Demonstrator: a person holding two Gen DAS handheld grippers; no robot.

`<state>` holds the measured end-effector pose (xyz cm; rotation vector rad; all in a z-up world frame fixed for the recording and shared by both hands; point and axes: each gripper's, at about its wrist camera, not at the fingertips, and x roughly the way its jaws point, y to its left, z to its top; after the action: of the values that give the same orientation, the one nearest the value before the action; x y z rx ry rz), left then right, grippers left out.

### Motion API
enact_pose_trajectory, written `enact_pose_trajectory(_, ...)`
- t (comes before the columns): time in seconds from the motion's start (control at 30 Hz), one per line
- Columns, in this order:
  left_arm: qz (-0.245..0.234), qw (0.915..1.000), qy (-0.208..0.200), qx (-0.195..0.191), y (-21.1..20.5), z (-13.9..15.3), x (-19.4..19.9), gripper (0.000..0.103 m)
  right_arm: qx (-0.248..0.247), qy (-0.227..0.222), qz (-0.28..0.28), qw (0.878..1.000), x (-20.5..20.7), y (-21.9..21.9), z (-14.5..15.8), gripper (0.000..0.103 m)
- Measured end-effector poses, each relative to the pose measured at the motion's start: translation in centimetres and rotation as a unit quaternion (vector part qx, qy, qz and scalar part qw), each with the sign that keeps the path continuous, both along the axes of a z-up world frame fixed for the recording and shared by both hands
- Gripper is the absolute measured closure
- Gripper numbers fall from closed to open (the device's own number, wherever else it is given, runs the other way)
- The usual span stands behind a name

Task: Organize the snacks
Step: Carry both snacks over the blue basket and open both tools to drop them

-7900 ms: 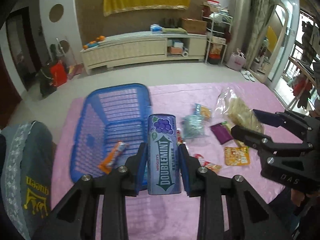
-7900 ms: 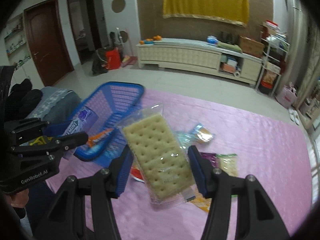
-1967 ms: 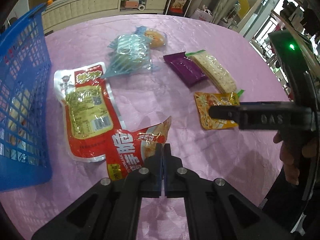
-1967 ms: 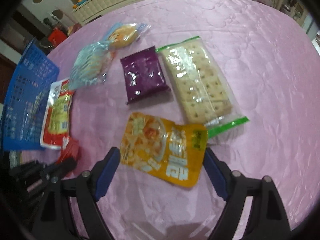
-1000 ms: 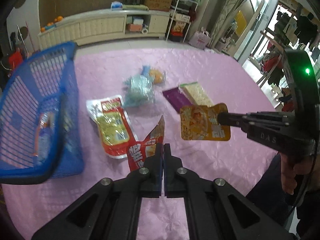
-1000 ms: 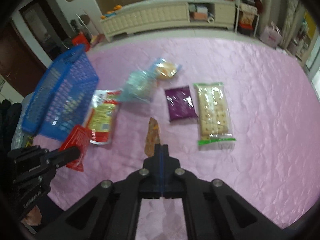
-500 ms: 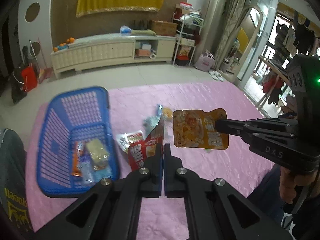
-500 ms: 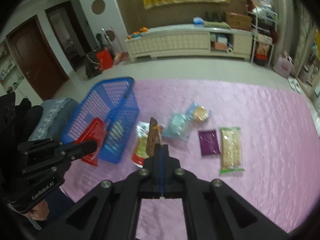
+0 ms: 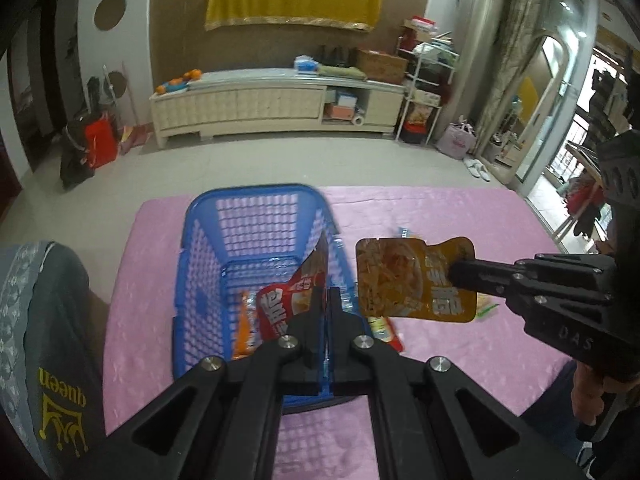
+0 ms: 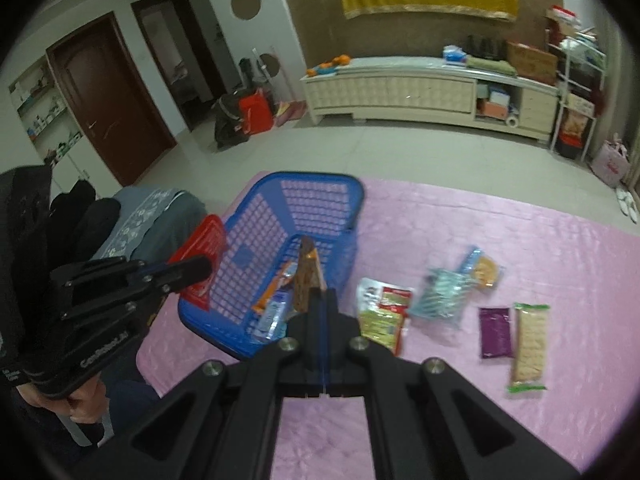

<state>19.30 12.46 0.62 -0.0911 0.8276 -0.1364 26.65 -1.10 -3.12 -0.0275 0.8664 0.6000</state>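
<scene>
Both packets have risen off the table: the red packet [image 9: 290,300] and yellow packet [image 9: 414,278], clamped between jaws, now hang above the blue basket [image 9: 256,216].

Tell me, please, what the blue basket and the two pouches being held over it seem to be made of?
Basket: looks like rigid moulded plastic, judging by its lattice walls and smooth, thick rim.
Red pouch: probably glossy printed film; it creases and catches the light.
Yellow pouch: the same kind of thin printed film, apparently, flat with a sealed edge; whether there is foil inside cannot be told.
</scene>
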Motion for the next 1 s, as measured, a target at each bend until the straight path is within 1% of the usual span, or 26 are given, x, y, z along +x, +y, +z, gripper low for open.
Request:
enact_pose_trajectory(0.23,0.011,0.9996,0.026,-0.005,2.8,-2.8,1.7,0.103,-0.015,0.015,0.026,0.999,1.3,3.9,-1.6,0.101)
enact_pose_trajectory(0.3,0.01,0.9995,0.032,-0.001,3.0,-3.1,2.0,0.103,-0.018,0.021,0.028,0.999,1.7,4.4,-2.0,0.101)
enact_pose_trajectory(0.53,0.009,0.9986,0.051,-0.011,3.3,-4.8,2.5,0.103,-0.03,0.033,0.033,0.998,2.3,5.4,-3.4,0.101)
enact_pose_trajectory(0.67,0.011,0.9981,0.061,-0.002,3.2,-5.9,2.0,0.103,-0.033,0.036,0.031,0.998,2.2,5.2,-3.7,0.101)
enact_pose_trajectory(0.77,0.022,0.9977,0.064,0.006,3.4,-6.1,1.4,0.102,-0.036,0.034,0.033,0.998,1.8,5.3,-3.5,0.101)
enact_pose_trajectory(0.8,0.023,0.9975,0.066,0.003,3.5,-6.1,1.3,0.098,-0.037,0.032,0.034,0.998,1.6,5.4,-3.4,0.101)
enact_pose_trajectory(0.83,0.023,0.9972,0.071,-0.002,3.7,-6.0,1.2,0.089,-0.038,0.029,0.036,0.998,1.4,5.3,-3.2,0.101)
enact_pose_trajectory(0.87,0.023,0.9971,0.073,-0.007,3.7,-5.7,0.8,0.083,-0.039,0.024,0.037,0.998,1.1,5.4,-3.0,0.101)
enact_pose_trajectory(0.9,0.027,0.9972,0.069,-0.008,3.8,-5.2,0.5,0.07,-0.04,0.02,0.038,0.998,0.9,5.4,-2.8,0.101)
enact_pose_trajectory(0.93,0.03,0.9976,0.063,-0.009,3.8,-4.6,0.1,0.061,-0.04,0.017,0.039,0.998,0.7,5.4,-2.6,0.101)
enact_pose_trajectory(1.0,0.033,0.9979,0.054,-0.011,4.2,-4.0,-0.5,0.054,-0.038,0.012,0.041,0.998,0.3,5.3,-2.2,0.101)
